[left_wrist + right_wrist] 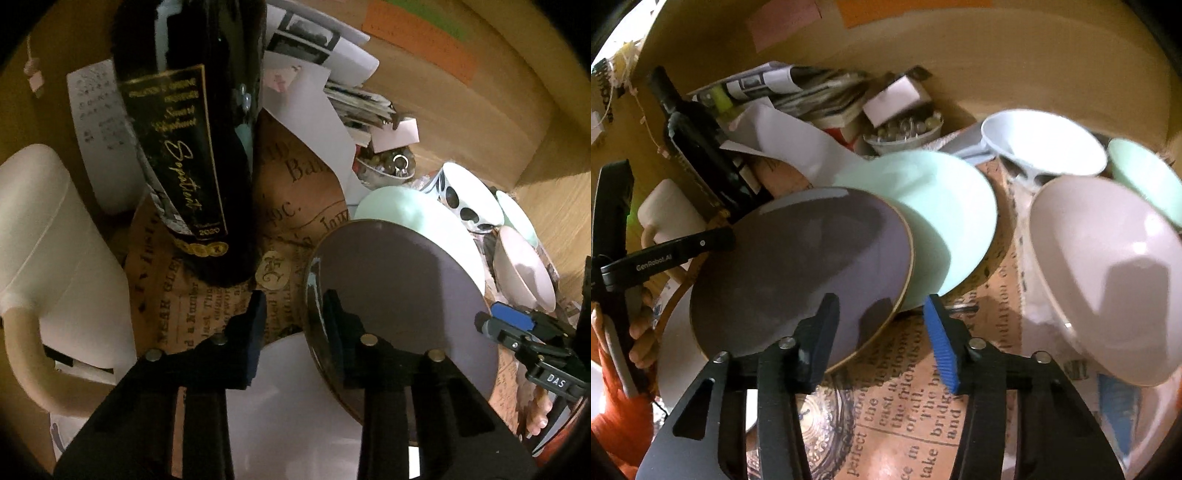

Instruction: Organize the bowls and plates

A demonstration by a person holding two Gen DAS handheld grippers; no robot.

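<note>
A grey-purple plate [399, 288] [798, 266] lies tilted, overlapping a mint plate [402, 206] [945, 221] and a white plate [295, 387] [676, 350]. My left gripper [297, 325] straddles its left rim, one finger over the plate face and the other outside it, with a gap still showing. My right gripper [882, 332] straddles the near rim the same way, and its blue pad stands clear of the edge. To the right sit a pink bowl [1108, 277] [524, 269], a white dotted bowl [472, 195] [1045, 144] and a mint bowl [1148, 177].
A dark wine bottle [192, 129] [698, 147] and a cream mug [48, 240] [668, 214] stand left of the plates on a newsprint mat [905, 406]. Papers [812, 92] and a small bowl of beads [905, 133] crowd the back. Cardboard walls [480, 110] close in behind.
</note>
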